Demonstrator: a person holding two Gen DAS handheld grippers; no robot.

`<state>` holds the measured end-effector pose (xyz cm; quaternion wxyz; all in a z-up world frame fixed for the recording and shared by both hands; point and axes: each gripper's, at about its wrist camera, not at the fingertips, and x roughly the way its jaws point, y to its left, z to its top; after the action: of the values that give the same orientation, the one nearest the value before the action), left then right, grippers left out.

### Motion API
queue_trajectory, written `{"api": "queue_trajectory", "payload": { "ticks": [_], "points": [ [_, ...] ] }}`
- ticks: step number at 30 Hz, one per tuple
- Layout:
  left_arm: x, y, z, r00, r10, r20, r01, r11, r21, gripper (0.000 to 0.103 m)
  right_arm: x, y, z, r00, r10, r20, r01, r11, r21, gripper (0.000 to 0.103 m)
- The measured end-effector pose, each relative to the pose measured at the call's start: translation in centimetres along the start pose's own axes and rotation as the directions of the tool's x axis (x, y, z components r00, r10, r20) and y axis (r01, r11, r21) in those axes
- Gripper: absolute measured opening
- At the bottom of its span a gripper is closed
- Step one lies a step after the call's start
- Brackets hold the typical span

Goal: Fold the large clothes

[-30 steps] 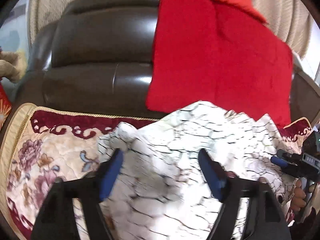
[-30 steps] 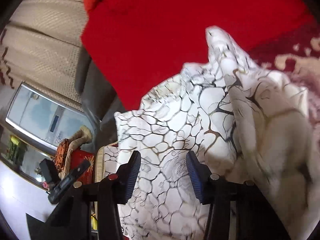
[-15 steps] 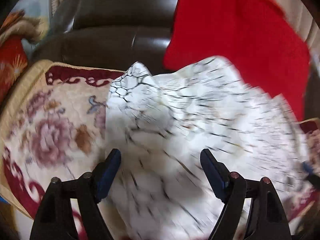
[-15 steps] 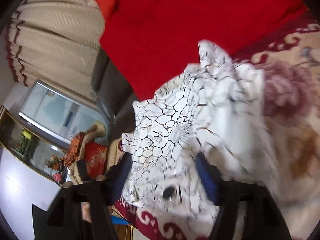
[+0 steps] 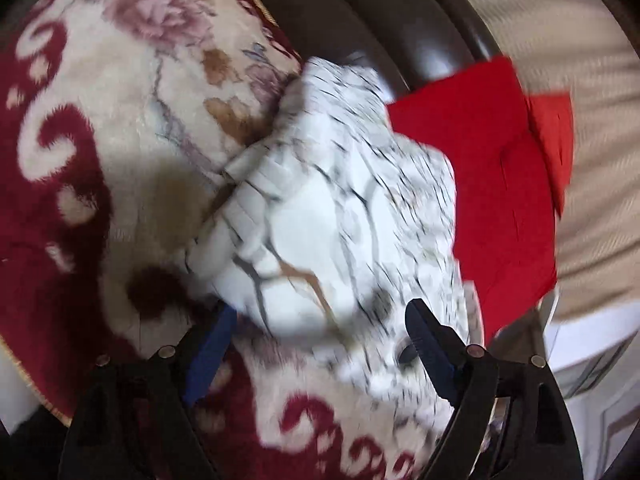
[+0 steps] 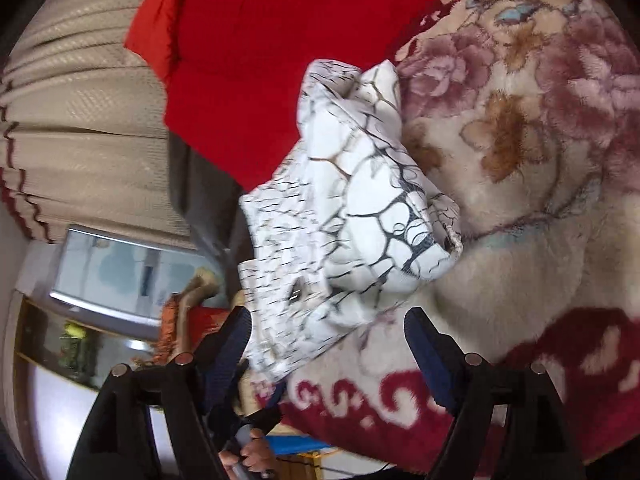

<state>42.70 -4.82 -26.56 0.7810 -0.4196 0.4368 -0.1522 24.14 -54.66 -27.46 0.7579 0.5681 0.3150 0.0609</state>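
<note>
A white garment with a black and gold crackle pattern (image 5: 340, 216) lies bunched on a floral cream and maroon blanket (image 5: 120, 128). My left gripper (image 5: 320, 340) has its jaws wide apart, with the garment's near edge between and just ahead of the fingers. In the right wrist view the same garment (image 6: 360, 216) is a crumpled heap on the blanket (image 6: 520, 160). My right gripper (image 6: 328, 344) is open, its fingers either side of the garment's near edge.
A red cloth (image 5: 500, 184) hangs over the dark brown leather sofa back (image 5: 380, 20); it also shows in the right wrist view (image 6: 260, 40). Beige curtains (image 6: 80, 100) hang behind. A hand holding the other gripper's handle (image 6: 248, 452) is low in the right wrist view.
Both cameras have swung and rolled sharply. The garment has gone from spread and lifted to a smaller bunched heap on the blanket. Both grippers stay open.
</note>
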Motion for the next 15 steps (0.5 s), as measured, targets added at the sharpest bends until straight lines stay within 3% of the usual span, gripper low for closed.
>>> {"api": "queue_trajectory", "payload": {
  "ticks": [4,10,12,15],
  "points": [
    [1.4,0.5,0.9,0.998,-0.047,0.042,0.049,0.998,-0.044,0.09,2.9,-0.6,0.6,0.998,-0.055,-0.005,0.055,0.998,0.02,0.082],
    [2.3,-1.7,1.1,0.982,-0.151,0.112,0.149,0.989,0.027,0.089,3.5,0.2,1.7,0.986,-0.047,0.159,0.048,0.999,-0.001,0.082],
    [2.4,-2.3,1.0,0.981,-0.151,0.125,0.143,0.987,0.068,0.089,3.6,0.4,2.1,0.98,-0.047,0.196,0.049,0.999,-0.009,0.082],
    [3.0,-2.5,1.1,0.984,-0.131,0.121,0.122,0.989,0.081,0.089,4.4,0.3,3.1,0.968,-0.129,0.213,0.133,0.991,-0.004,0.082]
  ]
}}
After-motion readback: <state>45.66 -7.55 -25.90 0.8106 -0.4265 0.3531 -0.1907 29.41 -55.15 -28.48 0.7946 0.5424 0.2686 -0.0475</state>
